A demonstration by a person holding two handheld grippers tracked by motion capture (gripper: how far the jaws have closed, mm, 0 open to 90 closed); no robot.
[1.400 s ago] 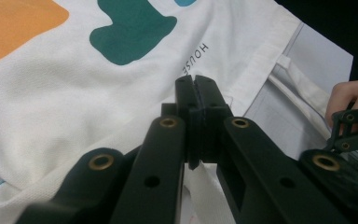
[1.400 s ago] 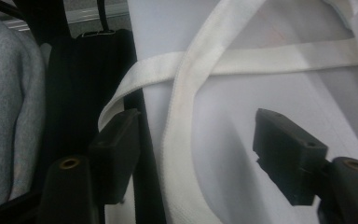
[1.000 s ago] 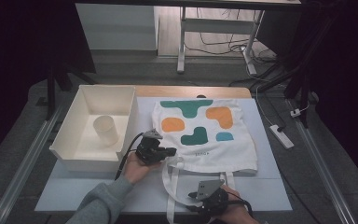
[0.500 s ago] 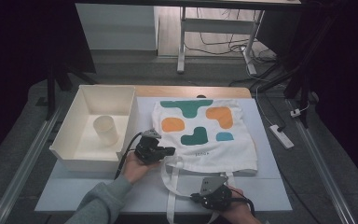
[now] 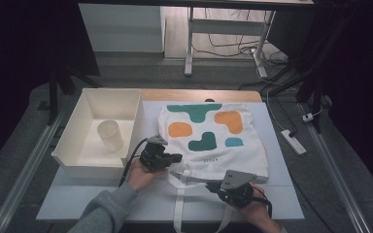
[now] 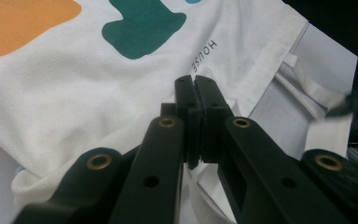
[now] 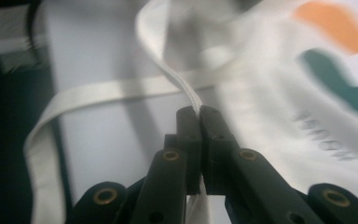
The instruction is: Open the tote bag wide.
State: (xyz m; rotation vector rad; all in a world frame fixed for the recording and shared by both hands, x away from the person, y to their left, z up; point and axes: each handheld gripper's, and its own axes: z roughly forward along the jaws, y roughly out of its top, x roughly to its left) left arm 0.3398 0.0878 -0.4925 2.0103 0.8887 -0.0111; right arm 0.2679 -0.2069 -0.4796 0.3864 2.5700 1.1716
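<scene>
At the left of the high view sits the bin (image 5: 73,145) with a cup (image 5: 110,134) inside; we leave both alone. Just right of it, at lower centre, our left gripper (image 5: 161,156) has its jaws pinched shut on the near hem of the bag (image 5: 209,136), which lies flat in the middle of the frame. At lower right, our right gripper (image 5: 233,187) has its jaws clamped on a strap (image 7: 121,86), fabric between the pads. To open the bag well, we judge it best to pin the hem low, lift the strap slowly, and watch that only one layer rises.
</scene>
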